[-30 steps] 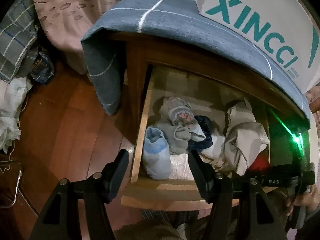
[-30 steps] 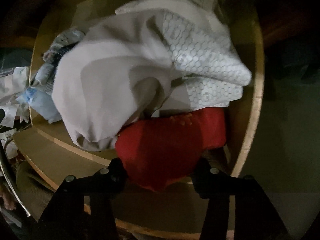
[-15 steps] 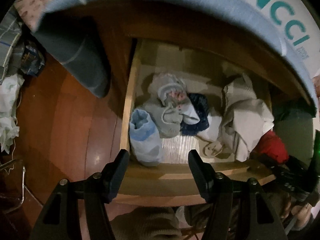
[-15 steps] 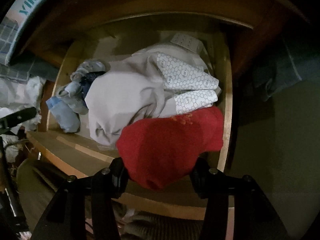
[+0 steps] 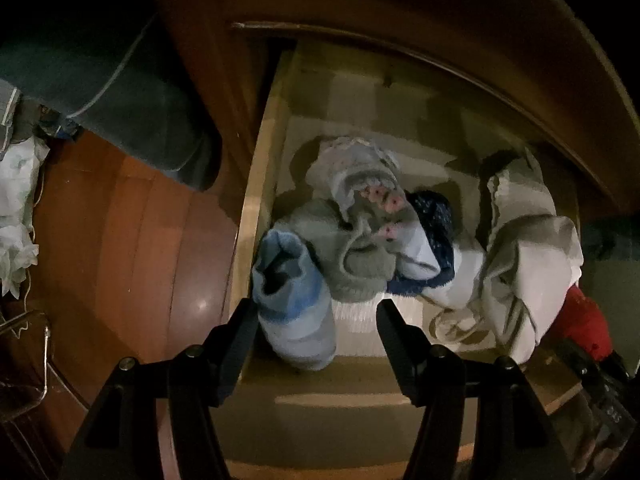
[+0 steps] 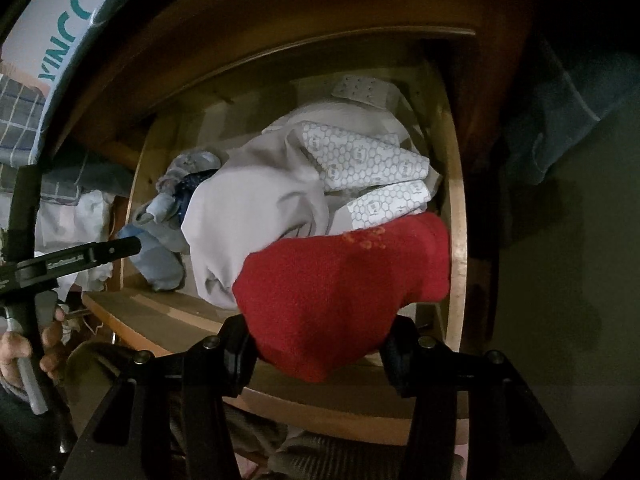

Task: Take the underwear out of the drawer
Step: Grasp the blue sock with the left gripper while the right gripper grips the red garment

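Observation:
The wooden drawer (image 5: 256, 184) stands pulled out, full of small clothes. My right gripper (image 6: 318, 336) is shut on red underwear (image 6: 340, 280), held bunched over the drawer's front right corner (image 6: 456, 240). In the left wrist view the red underwear (image 5: 580, 320) shows at the far right. My left gripper (image 5: 316, 312) is open, pointing down over the front left of the drawer. A rolled light-blue piece (image 5: 292, 292) lies below, close to its left finger. A beige garment (image 5: 532, 264) (image 6: 256, 216) fills the middle right.
A grey bundle (image 5: 352, 248) and a navy dotted piece (image 5: 436, 216) lie mid-drawer, white honeycomb-print packs (image 6: 360, 156) at the back right. A blue-grey blanket (image 5: 120, 92) hangs left of the cabinet over the wooden floor (image 5: 120, 240). A hand (image 6: 20, 352) holds the left gripper.
My left gripper has sunk closer to the drawer's front left; the box and blanket top slid out of its view. My right gripper has drawn back and up with the red underwear.

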Demonstrator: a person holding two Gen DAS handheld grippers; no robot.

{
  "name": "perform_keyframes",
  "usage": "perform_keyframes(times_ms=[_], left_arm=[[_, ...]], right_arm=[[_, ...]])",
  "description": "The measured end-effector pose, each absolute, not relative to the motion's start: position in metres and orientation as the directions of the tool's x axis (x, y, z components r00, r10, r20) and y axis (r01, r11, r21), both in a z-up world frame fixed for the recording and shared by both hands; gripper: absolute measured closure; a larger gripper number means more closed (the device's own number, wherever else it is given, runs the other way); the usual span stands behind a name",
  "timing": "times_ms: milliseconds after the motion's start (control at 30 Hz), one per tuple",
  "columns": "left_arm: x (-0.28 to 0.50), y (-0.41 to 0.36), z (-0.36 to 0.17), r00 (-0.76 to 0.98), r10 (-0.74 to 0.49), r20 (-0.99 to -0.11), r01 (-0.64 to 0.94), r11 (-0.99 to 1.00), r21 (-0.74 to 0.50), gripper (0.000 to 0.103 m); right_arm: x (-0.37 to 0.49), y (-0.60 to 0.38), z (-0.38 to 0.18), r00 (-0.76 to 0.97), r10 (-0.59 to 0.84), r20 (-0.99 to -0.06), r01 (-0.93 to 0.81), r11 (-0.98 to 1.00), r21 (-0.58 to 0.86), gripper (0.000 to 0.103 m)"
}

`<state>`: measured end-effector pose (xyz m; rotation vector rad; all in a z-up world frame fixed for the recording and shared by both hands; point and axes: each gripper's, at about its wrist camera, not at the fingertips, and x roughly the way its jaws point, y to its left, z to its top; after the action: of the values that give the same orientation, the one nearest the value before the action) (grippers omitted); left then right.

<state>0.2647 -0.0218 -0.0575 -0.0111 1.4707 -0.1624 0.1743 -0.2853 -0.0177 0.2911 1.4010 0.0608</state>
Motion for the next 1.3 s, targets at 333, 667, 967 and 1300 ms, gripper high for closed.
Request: perform_keyframes(times_ms=[333, 667, 967, 1300], left_arm=[[0.267, -0.030, -0.069, 0.095, -0.131, -0.987, 0.124, 0.985, -0.119, 0.063], [0.266, -0.049, -0.076, -0.033, -0.284, -0.958, 0.162, 0.944, -0.286, 0.063], [0.264, -0.053, -0.050, 0.014, -0.282, -0.959, 0.205, 0.940, -0.273, 0.059], [0.265, -0.046, -0.070, -0.052, -0.142, -0.988, 0.280, 0.948, -0.151, 0.053]], right_arm=[[0.175, -0.287, -0.020, 0.169, 0.229, -0.959, 0.144, 0.956, 0.254, 0.054], [0.176, -0.288, -0.021, 0.172, 0.236, -0.956, 0.155, 0.952, 0.263, 0.054], [0.176, -0.289, -0.022, 0.169, 0.245, -0.955, 0.159, 0.949, 0.272, 0.053], [0.177, -0.288, -0.023, 0.169, 0.249, -0.954, 0.163, 0.947, 0.276, 0.053]])
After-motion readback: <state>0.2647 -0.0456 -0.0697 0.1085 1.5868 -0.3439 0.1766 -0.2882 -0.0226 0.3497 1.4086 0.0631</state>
